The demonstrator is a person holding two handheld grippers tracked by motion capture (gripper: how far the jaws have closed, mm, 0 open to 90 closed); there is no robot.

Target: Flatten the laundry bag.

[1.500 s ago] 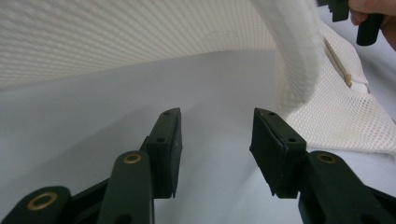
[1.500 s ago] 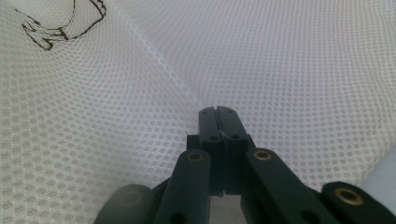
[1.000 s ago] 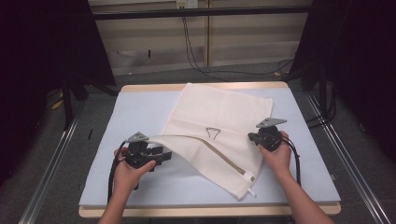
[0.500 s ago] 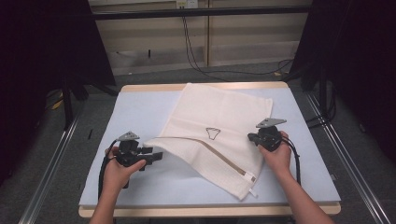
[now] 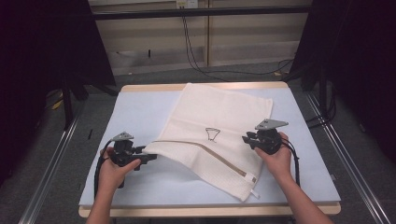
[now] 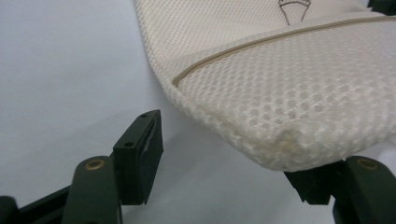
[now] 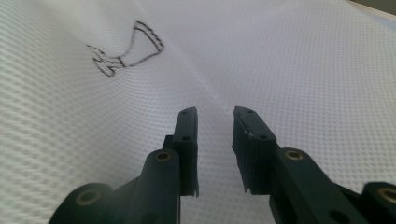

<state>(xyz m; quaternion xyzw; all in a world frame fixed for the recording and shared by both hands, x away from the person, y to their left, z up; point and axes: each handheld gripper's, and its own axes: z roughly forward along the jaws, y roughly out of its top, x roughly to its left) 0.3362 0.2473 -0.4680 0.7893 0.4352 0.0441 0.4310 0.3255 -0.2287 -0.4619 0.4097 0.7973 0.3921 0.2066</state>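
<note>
Mesh laundry bag (image 5: pixel 215 126), cream-coloured with a tan zipper (image 5: pixel 219 157) running slantwise across it, lies flat on the pale blue table (image 5: pixel 135 112), its far edge at the table's wooden border and one near corner folded over along the zipper line. The left gripper (image 5: pixel 150 158) sits just beside the bag's near-left corner; in the left gripper view its jaws have just been opening and stand well spread, one pad (image 6: pixel 142 151) clear on the bare table, the folded corner of the bag (image 6: pixel 289 93) resting over the other jaw without being pinched. The right gripper (image 5: pixel 246 139) rests at the bag's right edge; in the right gripper view its jaws have just been parting too, with a narrow gap between the pads (image 7: pixel 189 140), and the mesh beneath them lies smooth with nothing caught between. A small black drawn mark (image 5: pixel 212 134) sits near the bag's middle. Both hands seem to have let go, so a fold or a straightening pull looks finished and the release is the step in hand. The next move probably calls for picking a fresh edge or corner, lowering one jaw under a single layer of mesh, and closing on it before lifting, without dragging the rest of the bag askew.
</note>
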